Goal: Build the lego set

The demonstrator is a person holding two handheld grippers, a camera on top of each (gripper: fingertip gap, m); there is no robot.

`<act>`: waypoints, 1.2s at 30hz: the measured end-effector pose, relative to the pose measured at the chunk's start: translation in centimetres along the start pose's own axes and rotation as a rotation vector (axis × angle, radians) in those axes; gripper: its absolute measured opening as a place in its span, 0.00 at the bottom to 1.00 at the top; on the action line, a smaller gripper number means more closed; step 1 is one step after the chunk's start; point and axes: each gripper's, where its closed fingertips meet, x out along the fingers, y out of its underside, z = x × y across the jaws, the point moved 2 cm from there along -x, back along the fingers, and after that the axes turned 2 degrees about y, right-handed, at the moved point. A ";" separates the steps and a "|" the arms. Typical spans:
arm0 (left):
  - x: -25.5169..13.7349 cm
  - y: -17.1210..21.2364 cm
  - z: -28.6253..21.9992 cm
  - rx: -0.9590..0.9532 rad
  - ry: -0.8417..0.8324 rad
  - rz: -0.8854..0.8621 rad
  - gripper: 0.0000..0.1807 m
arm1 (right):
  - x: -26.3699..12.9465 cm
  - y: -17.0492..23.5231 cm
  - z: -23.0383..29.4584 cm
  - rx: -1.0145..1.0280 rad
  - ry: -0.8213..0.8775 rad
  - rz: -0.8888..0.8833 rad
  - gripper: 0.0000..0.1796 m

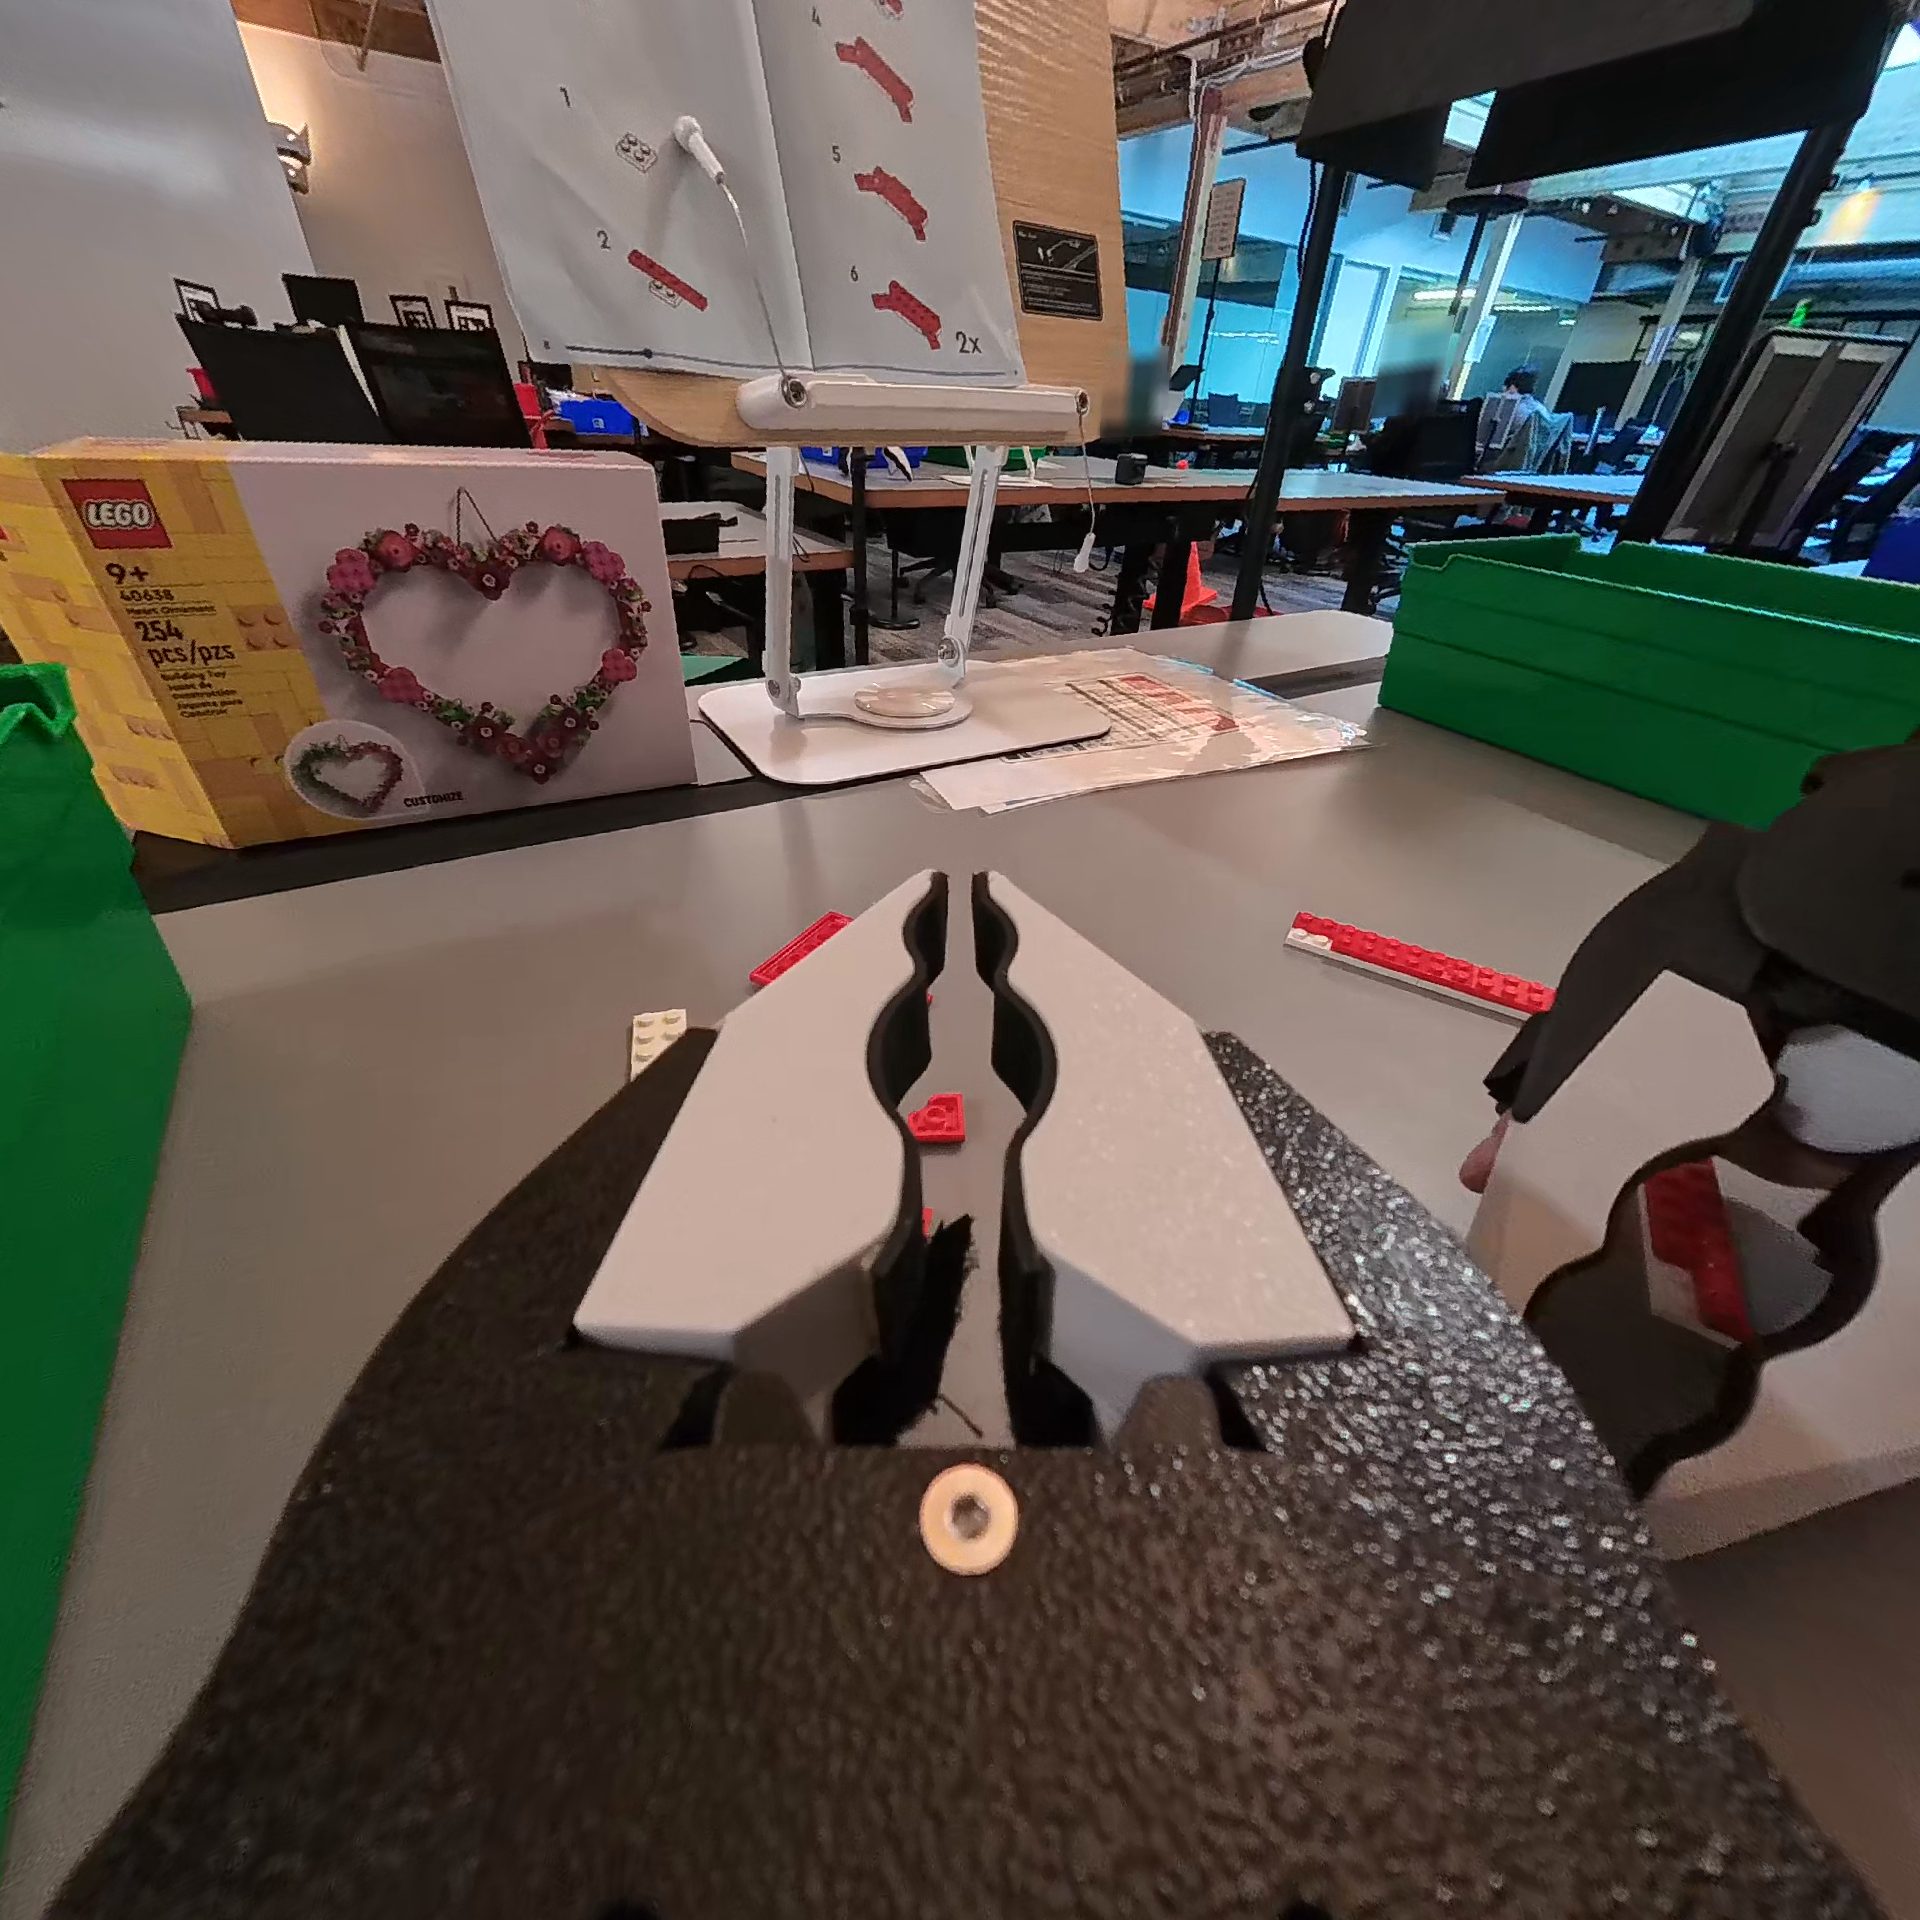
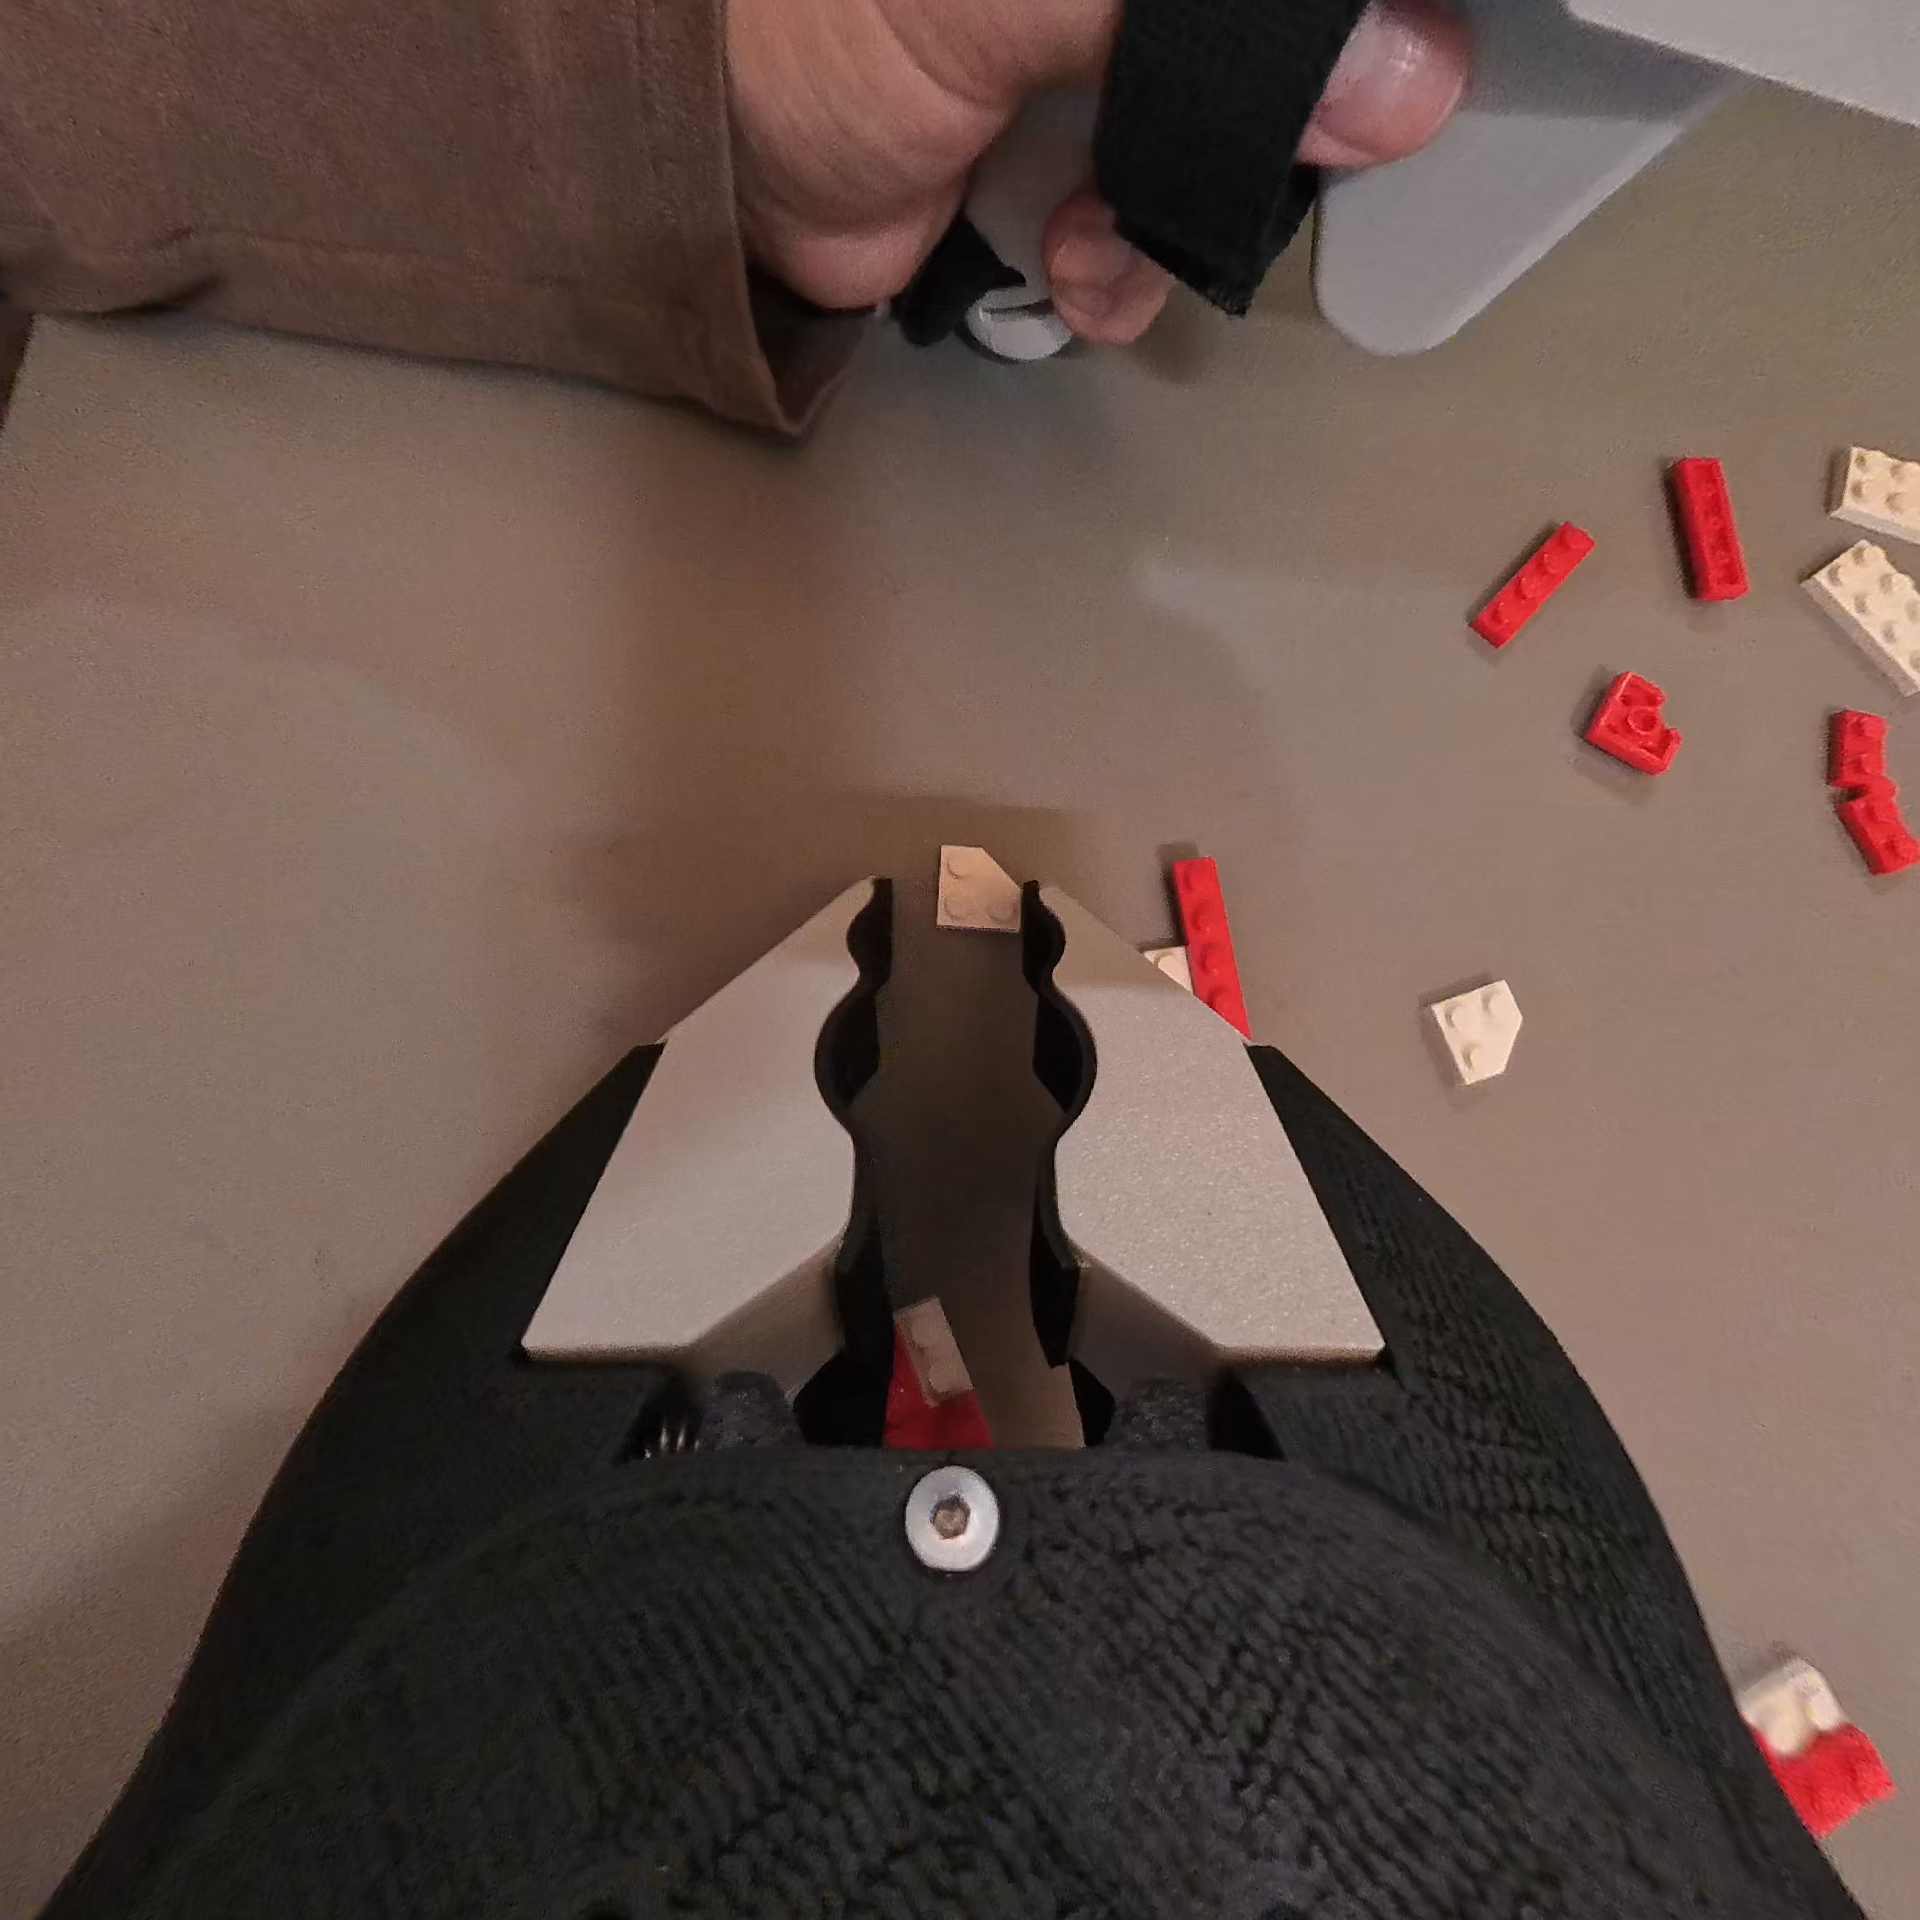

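Note:
My left gripper (image 1: 961,896) is shut with only a thin slit between the tips, holding nothing, low over the grey table (image 1: 1143,883). A small red piece (image 1: 937,1120) lies on the table under its fingers. My right gripper (image 2: 956,902) is open and points straight down at the table. A small white wedge plate (image 2: 971,883) lies flat between its tips, not gripped. A white plate on a red piece (image 2: 928,1371) shows under the gap near the finger bases. The right gripper also shows in the left wrist view (image 1: 1704,1278). A long red strip (image 1: 1423,966) lies beyond it.
Loose red plates (image 2: 1532,597) and white plates (image 2: 1475,1029) lie scattered to the right. The set's box (image 1: 353,644), an instruction stand (image 1: 894,717), plastic bags (image 1: 1143,727) and green bins (image 1: 1662,665) line the far side. A hand and brown sleeve (image 2: 416,156) are ahead of the right gripper. There is about 15 centimetres between the tips of the two grippers. The small red piece (image 1: 937,1120) is about 9 centimetres from my left fingertips. My right wrist view (image 2: 1637,708) looks at it from another angle.

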 end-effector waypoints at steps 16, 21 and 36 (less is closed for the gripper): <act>0.1 0.1 -0.4 0.001 0.017 0.007 0.01 | -0.4 0.6 0.2 0.035 -0.014 -0.029 0.11; 0.2 0.2 -0.5 0.005 0.020 0.013 0.01 | -0.2 0.4 0.2 0.022 0.023 -0.035 0.11; 0.3 0.4 -0.7 0.009 0.027 0.021 0.01 | -0.3 0.5 1.3 0.017 -0.024 -0.044 0.09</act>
